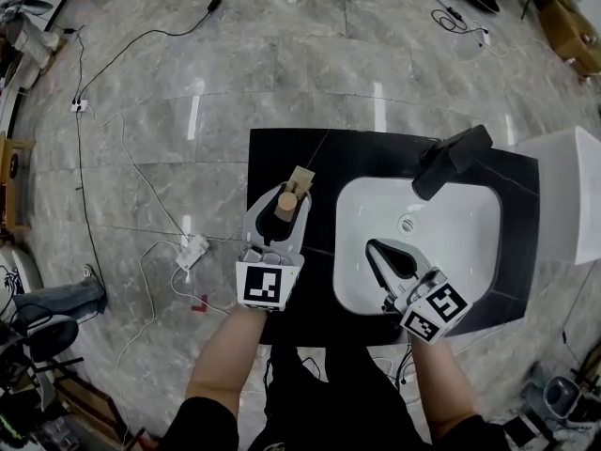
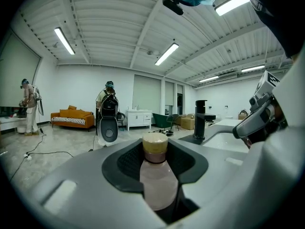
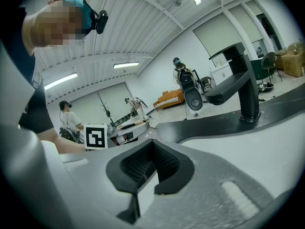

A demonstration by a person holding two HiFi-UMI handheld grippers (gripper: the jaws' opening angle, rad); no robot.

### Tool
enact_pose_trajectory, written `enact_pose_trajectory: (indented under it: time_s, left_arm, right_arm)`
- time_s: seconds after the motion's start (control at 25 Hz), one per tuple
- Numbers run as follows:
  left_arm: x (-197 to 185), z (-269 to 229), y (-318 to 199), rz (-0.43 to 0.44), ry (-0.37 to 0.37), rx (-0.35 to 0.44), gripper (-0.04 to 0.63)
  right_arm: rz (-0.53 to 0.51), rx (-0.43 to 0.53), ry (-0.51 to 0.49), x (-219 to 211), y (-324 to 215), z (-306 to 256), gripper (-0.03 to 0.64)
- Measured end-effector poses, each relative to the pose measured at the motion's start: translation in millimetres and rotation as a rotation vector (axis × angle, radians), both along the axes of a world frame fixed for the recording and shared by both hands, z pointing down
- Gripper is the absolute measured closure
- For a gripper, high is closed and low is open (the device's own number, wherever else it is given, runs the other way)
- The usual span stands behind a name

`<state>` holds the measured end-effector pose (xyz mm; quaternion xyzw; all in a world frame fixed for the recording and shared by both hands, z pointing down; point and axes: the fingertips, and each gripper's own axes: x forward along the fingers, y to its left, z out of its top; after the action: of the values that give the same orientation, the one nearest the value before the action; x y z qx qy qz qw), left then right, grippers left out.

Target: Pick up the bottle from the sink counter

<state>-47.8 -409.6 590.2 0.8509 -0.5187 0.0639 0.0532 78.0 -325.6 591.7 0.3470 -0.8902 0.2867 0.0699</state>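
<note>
A small pale bottle (image 1: 285,202) with a tan cap stands upright on the black sink counter (image 1: 282,153), left of the white basin (image 1: 460,242). My left gripper (image 1: 282,205) reaches level over the counter, and its jaws close on the bottle's body on both sides. In the left gripper view the bottle (image 2: 156,178) fills the gap between the dark pads (image 2: 125,163), its cap rising above them. My right gripper (image 1: 377,250) hovers over the basin's near left part, shut with nothing in it; its pads (image 3: 167,163) meet in the right gripper view.
A black faucet (image 1: 451,161) stands at the basin's far rim. A small tan block (image 1: 301,180) sits on the counter just beyond the bottle. A white cabinet (image 1: 568,191) adjoins the counter on the right. Cables and a power strip (image 1: 192,250) lie on the floor to the left.
</note>
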Motion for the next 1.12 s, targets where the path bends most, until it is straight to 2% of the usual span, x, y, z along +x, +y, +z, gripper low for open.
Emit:
enact_pose_trajectory:
  time_s: [0.64, 1.12]
  left_arm:
    - [-22, -50, 46, 0.035, 0.03, -0.002, 0.454]
    - [-62, -82, 122, 0.061, 0.049, -0.044, 0.454]
  right_arm:
    - [0.008, 0.057, -0.007, -20, 17, -32, 0.615]
    - [0.065, 0.123, -0.029, -49, 60, -70, 0.615]
